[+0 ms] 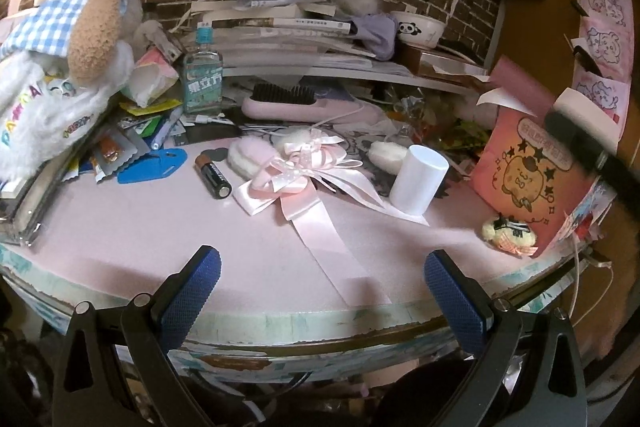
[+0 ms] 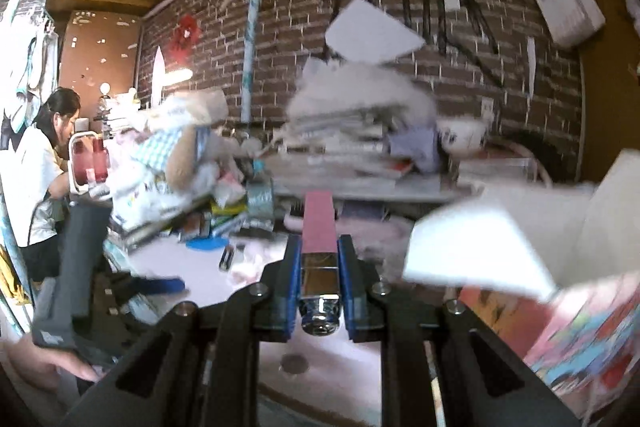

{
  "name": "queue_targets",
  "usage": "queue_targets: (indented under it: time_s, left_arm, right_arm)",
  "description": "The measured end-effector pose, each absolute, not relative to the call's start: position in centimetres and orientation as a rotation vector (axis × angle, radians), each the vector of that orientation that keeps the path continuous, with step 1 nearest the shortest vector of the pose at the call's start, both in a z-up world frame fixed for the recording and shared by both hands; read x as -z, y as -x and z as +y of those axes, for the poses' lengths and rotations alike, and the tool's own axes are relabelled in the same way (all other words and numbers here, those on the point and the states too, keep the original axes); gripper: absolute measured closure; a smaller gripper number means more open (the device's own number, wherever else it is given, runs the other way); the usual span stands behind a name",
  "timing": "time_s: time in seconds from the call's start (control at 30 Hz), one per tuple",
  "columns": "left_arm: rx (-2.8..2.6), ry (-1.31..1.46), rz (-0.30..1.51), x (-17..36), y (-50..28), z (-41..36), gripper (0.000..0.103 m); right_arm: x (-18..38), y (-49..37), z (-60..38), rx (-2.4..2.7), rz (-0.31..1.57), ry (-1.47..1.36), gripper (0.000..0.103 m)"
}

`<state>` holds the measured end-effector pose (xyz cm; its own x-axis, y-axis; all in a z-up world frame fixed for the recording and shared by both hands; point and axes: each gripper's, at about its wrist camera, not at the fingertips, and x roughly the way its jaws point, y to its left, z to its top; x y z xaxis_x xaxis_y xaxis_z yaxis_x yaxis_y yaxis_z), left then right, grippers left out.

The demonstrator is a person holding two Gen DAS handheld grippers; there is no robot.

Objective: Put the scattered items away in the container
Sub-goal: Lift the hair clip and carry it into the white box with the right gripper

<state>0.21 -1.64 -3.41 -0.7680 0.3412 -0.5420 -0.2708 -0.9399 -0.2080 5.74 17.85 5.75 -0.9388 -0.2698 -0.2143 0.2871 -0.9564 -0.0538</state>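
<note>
While the left gripper [image 1: 322, 291] gapes wide above the pink table [image 1: 160, 227], the right gripper [image 2: 319, 281] clamps a pink-and-chrome rectangular tube [image 2: 319, 227], long axis pointing forward.

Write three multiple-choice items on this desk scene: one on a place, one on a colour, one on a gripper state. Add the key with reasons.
1. Where does the battery lie?
A. left of the pink ribbon bow
B. inside the panda bowl
C. on the book stack

2. What colour is the upright cylindrical cap?
A. blue
B. white
C. black

3. What is the right hand-held gripper doing?
A. standing open and empty
B. shut on a battery
C. shut on a pink-and-chrome lipstick-like tube

Key:
1 A: in the left wrist view it lies on the pink tabletop beside the bow.
2 B: its whole surface is white.
3 C: the blue pads press both sides of the tube.
</note>
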Motion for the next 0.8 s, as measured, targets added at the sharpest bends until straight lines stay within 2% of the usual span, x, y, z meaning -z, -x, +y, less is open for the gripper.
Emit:
queue_targets:
  time_s: [0.13,0.33,0.63,0.8]
  left_arm:
    - [-2.675,0.848,-0.169,3.3,-0.3,-1.7,0.001]
    - [-2.665,0.854,-0.164,3.4,-0.1,-1.3,0.001]
    - [-2.654,0.871,-0.162,3.6,0.1,-0.9,0.001]
    - [-2.652,0.878,-0.157,3.7,0.1,-0.8,0.001]
  right_arm:
    - [-8.8,-5.8,20.5,2.907,0.114,-0.26,0.088]
    - [-11.1,-4.5,26.5,3.056,0.1,-0.361,0.088]
    - [-10.3,-1.0,32.4,3.149,0.194,-0.752,0.088]
    - [-9.0,1.7,33.8,3.033,0.155,-0.995,0.088]
